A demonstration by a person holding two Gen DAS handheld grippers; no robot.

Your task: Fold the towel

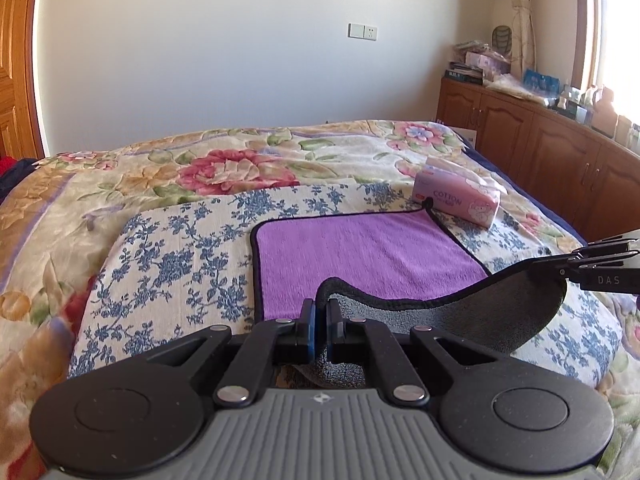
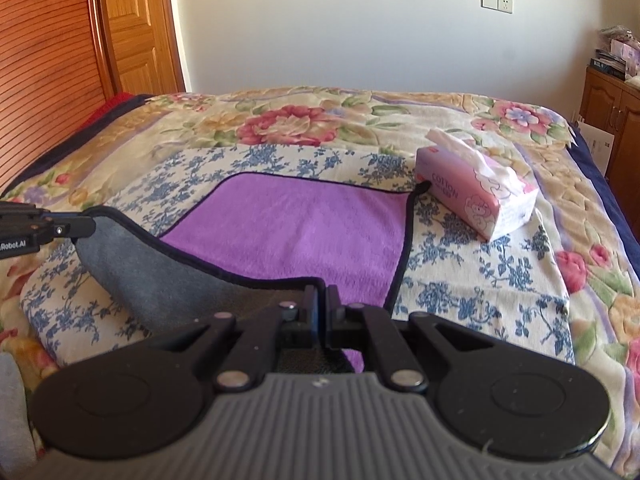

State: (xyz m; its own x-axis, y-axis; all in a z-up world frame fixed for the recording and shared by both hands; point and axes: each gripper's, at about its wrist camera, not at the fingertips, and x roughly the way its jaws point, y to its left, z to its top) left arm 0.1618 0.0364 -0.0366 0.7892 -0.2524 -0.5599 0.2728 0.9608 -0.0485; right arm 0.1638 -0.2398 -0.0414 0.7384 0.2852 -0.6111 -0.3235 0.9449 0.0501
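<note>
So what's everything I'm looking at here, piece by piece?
towel: one, purple top, grey underside, dark trim; flat on the bed, near edge lifted
tissue pack: one, pink; on the bed, beside the towel's far right corner
blue-flowered cloth: one, cream and blue; under the towel
floral quilt: one, cream with red flowers; covers the bed
cabinets: wooden; along the right wall, clutter on top
wall socket: one, white; back wall
left gripper: black; shut on the towel's near left corner
right gripper: black; shut on the near right corner
</note>
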